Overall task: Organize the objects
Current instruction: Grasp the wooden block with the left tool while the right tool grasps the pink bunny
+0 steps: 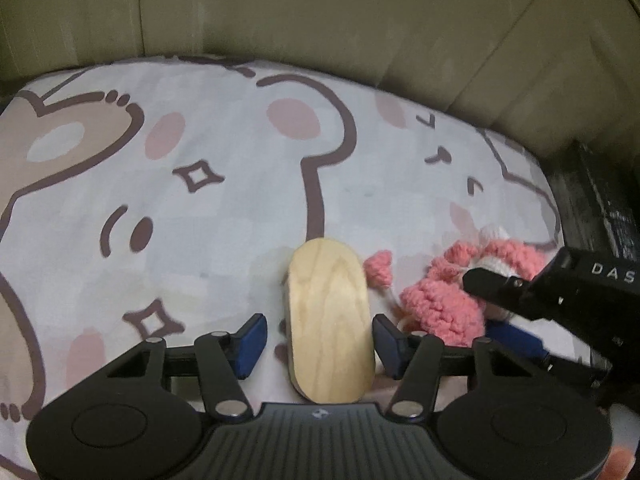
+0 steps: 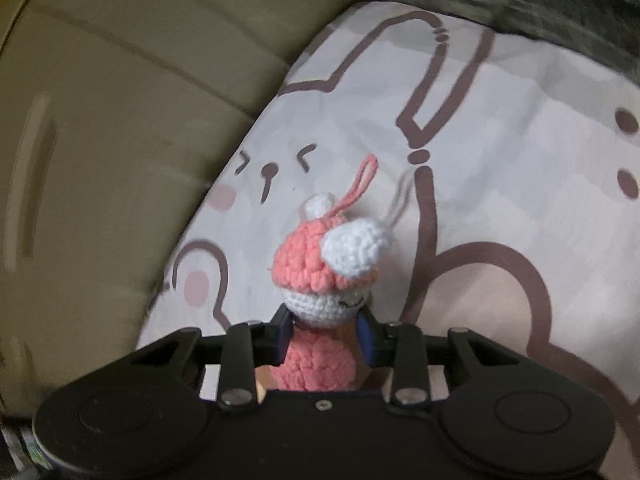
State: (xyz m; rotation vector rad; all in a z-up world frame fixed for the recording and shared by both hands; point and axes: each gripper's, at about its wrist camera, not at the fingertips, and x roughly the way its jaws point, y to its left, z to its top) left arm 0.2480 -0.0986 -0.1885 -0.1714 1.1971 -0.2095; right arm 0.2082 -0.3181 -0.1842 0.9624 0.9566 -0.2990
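Pink-and-white crocheted doll (image 2: 320, 276), clamped upright in right tool (image 2: 326, 340).

The left wrist camera sits low behind its own fingers, close above the cartoon-print sheet (image 1: 224, 208), facing forward across it to the beige upholstered backrest (image 1: 320, 12). The right gripper (image 1: 500, 304) enters this view from the right edge, just beside it. The right wrist camera also looks along its own fingers, very near the crochet doll (image 2: 324, 280) that fills its centre, and faces the same sheet (image 2: 500, 160) and backrest (image 2: 100, 140) at a slant. Both views share the sheet, the backrest and the pink doll (image 1: 444, 300)
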